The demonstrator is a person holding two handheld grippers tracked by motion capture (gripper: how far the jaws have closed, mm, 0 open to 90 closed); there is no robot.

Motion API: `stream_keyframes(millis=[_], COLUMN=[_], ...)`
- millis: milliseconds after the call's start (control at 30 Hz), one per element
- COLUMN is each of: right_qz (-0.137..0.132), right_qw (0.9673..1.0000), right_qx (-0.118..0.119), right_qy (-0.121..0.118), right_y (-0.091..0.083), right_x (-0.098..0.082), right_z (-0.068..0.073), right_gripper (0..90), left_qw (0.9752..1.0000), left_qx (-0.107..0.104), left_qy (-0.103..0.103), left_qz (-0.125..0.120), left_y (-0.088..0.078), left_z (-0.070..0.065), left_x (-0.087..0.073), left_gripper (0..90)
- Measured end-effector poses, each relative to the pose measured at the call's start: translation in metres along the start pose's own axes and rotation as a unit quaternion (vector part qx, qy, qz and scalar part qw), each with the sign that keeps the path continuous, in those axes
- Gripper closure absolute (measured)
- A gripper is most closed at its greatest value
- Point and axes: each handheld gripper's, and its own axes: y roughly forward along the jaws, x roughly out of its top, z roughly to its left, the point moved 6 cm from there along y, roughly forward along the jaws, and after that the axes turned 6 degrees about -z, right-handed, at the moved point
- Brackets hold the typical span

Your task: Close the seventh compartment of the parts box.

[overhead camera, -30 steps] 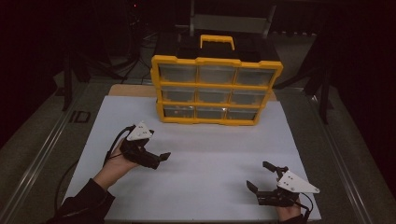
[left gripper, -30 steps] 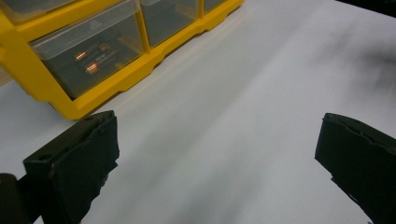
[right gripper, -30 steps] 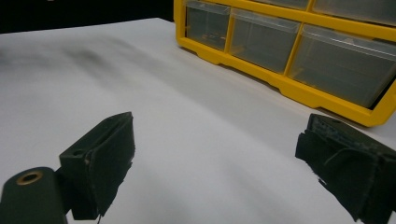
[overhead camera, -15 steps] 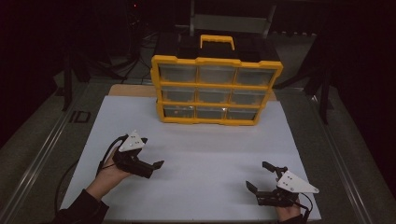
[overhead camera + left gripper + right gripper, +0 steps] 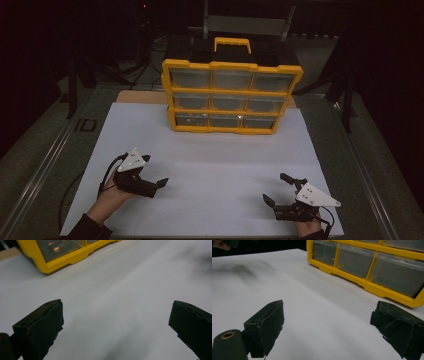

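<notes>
Change: my left hand-held gripper has drawn back from the yellow drawer cabinet toward my edge of the counter; my right hand-held gripper has held its place.
Meaning: I judge no drawer is engaged yet; the approach has to begin again.
Left state: jaws apart, nothing between them.
Right state: jaws apart, empty.
Cabinet: upright at the far side of the counter, drawers closed, well apart from both grippers.
Surroundings: black carry handle on top of the cabinet.
Obstructions: bare white sheet lies between the grippers and the cabinet.
</notes>
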Motion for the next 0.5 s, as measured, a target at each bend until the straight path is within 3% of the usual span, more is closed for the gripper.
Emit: stream_keyframes(millis=[300,500], right_qz=[0.001,0.002], right_qw=[1.0000,1.0000], right_qx=[-0.001,0.000], right_qy=[0.000,-0.001], right_y=[0.000,0.000], right_x=[0.000,0.000], right_z=[0.000,0.000], right_gripper=[9.2,9.2], left_qw=[0.9999,0.9996], left_qx=[0.009,0.012], left_qy=[-0.014,-0.020], left_qz=[-0.001,0.015], left_y=[-0.001,0.003], left_z=[0.007,0.009], left_x=[-0.020,-0.039], left_gripper=[0.0,0.0])
